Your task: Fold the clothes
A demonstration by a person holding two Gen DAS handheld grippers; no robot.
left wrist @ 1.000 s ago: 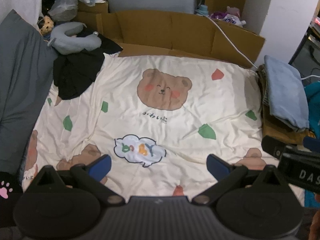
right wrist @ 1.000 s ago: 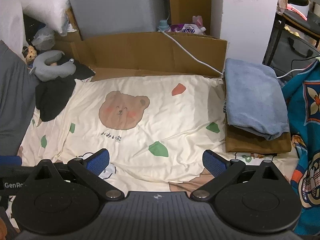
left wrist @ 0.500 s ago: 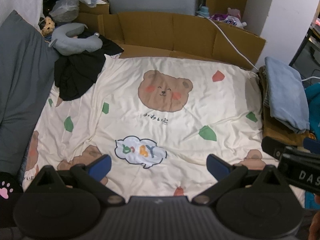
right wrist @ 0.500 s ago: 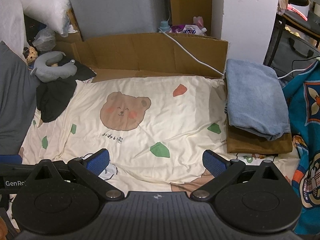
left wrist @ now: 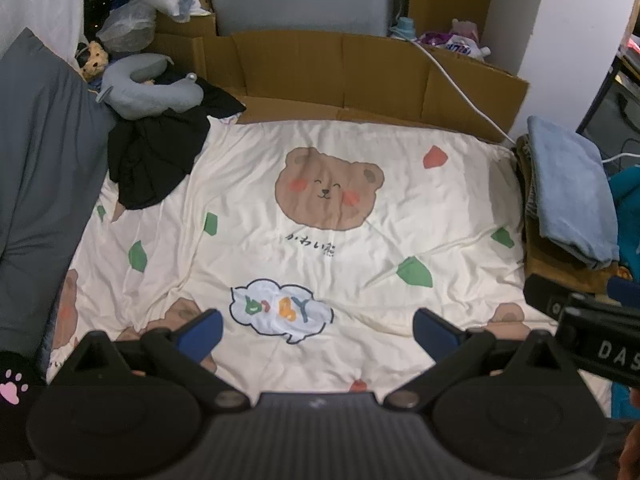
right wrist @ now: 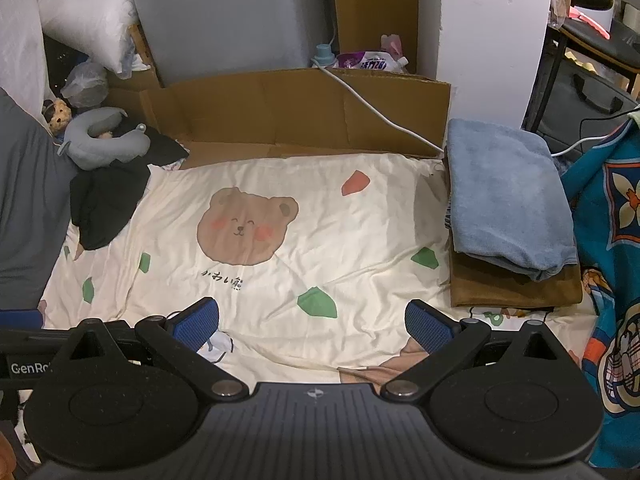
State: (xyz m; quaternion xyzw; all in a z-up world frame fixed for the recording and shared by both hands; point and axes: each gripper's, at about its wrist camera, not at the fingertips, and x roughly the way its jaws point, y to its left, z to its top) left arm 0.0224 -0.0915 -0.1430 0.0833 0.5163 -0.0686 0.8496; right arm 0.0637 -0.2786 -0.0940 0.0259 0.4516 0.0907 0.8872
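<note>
Both claws — left [left wrist: 318, 326], right [right wrist: 312, 322] — spread over bear sheet [left wrist: 360, 152]; black garment [left wrist: 156, 160] far-left, folded stack [right wrist: 504, 204] right.

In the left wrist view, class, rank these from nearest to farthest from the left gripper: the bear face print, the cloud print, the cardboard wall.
1. Cloud print: just ahead of the left gripper, between its open fingers.
2. Bear face print: mid-sheet, further ahead.
3. Cardboard wall: beyond the sheet's far edge.

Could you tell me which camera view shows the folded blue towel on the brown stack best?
The right wrist view: the blue towel lies whole atop the brown stack. The left wrist view squeezes it against the edge.
</note>
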